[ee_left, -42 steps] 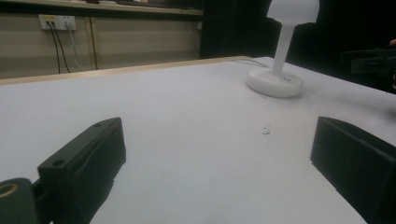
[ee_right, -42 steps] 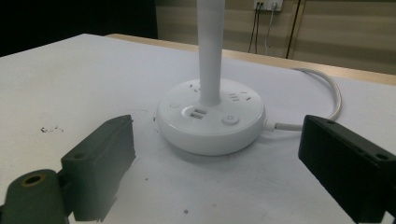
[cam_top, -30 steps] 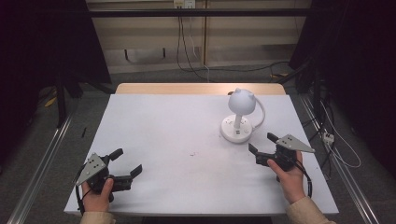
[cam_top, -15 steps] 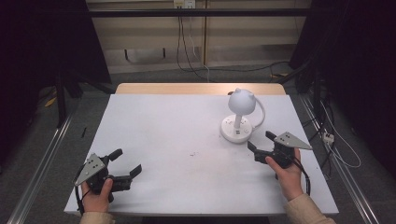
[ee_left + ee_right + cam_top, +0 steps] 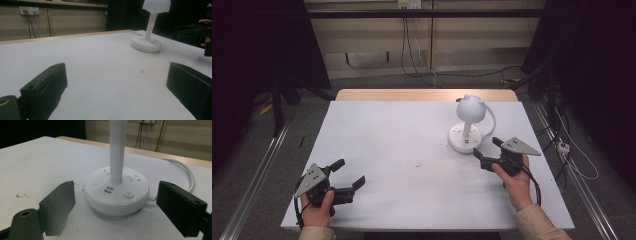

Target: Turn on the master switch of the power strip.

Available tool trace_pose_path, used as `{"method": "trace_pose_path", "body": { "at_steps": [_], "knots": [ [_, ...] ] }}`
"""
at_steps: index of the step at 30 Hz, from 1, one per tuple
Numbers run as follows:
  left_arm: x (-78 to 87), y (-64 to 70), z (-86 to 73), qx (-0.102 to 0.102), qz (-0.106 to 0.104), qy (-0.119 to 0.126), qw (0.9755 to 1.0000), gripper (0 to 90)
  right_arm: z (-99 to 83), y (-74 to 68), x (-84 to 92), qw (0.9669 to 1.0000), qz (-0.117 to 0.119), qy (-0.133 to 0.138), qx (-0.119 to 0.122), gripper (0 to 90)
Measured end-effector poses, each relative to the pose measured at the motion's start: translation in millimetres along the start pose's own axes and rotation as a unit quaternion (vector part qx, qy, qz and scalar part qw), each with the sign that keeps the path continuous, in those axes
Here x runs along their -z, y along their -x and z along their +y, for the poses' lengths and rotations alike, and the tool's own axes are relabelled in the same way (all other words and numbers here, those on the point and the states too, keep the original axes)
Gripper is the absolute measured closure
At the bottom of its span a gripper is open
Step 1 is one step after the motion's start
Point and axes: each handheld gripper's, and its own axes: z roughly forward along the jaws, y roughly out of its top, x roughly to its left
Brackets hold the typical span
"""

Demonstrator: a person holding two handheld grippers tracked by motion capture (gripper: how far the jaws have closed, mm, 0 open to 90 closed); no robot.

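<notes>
Jaws of the right gripper [image 5: 487, 150] stand wide; centre them squarely around the lamp base [image 5: 116, 190] before closing.

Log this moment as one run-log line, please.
right gripper: open, at lamp base, not touching | left gripper: open, empty, near table front edge | lamp: upright

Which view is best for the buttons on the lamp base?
Right gripper view: the lamp base sits close between the open jaws, with its buttons, USB ports and sockets clear. In the high view the base is small, details faint. The left gripper view gives it side-on and far off.
</notes>
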Motion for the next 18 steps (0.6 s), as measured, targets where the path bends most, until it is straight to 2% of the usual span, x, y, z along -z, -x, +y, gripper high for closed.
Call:
{"method": "trace_pose_path", "body": {
  "at_steps": [5,18],
  "knots": [
    [-3.8,0.2,0.2,-0.002,-0.007,-0.001,1.0000,3.0,1.5,1.7,-0.8,1.0000,0.000,-0.001,0.002,15.0],
    [-5.4,1.0,0.1,-0.003,-0.007,-0.006,1.0000,3.0,5.1,5.2,-6.0,1.0000,0.000,-0.001,0.001,16.7]
  ]
}}
